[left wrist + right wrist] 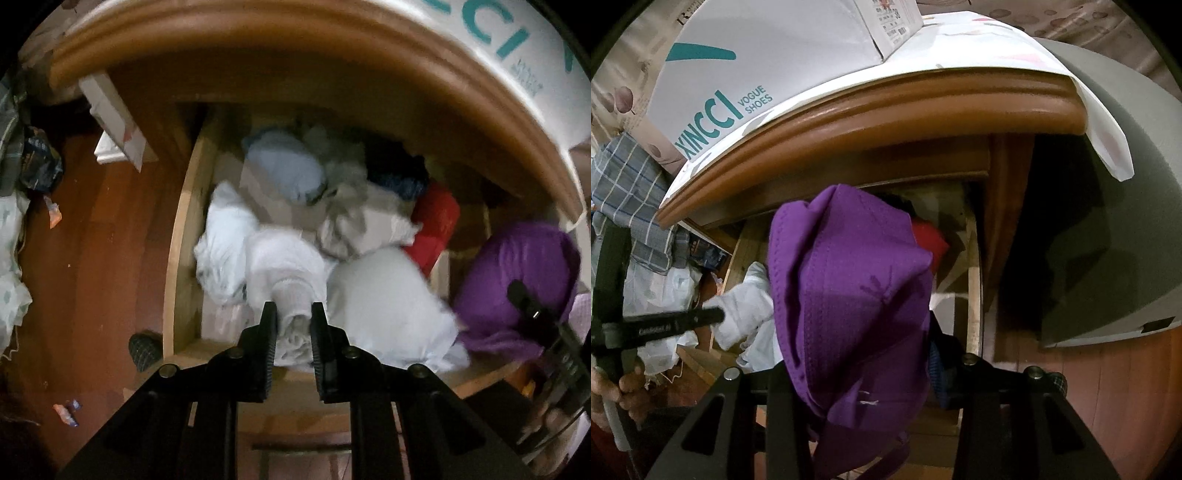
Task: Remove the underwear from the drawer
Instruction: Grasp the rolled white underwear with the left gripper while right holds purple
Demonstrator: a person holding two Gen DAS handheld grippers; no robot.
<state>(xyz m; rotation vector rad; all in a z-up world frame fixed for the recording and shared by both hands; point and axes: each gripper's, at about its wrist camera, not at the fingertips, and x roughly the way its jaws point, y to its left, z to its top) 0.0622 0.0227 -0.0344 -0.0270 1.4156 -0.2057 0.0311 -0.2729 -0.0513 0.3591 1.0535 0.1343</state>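
Note:
The open wooden drawer (176,258) is full of rolled and bundled garments in white, grey, blue and red. My left gripper (293,307) points down over its front edge, shut on a white rolled piece of underwear (284,266) that is raised above the pile. The right wrist view shows that same left gripper (714,316) and white cloth (746,306) at the left. My right gripper (526,301) is shut on a purple garment (849,295), held up over the drawer's right end. The purple cloth drapes over and hides its fingers.
The dresser's rounded wooden top edge (886,110) overhangs the drawer, with a white shoe box (713,85) on it. The red-brown floor (92,258) lies to the left, with bags (37,166) and scraps. A slippered foot (146,349) stands by the drawer's corner. A grey bulk (1108,221) stands on the right.

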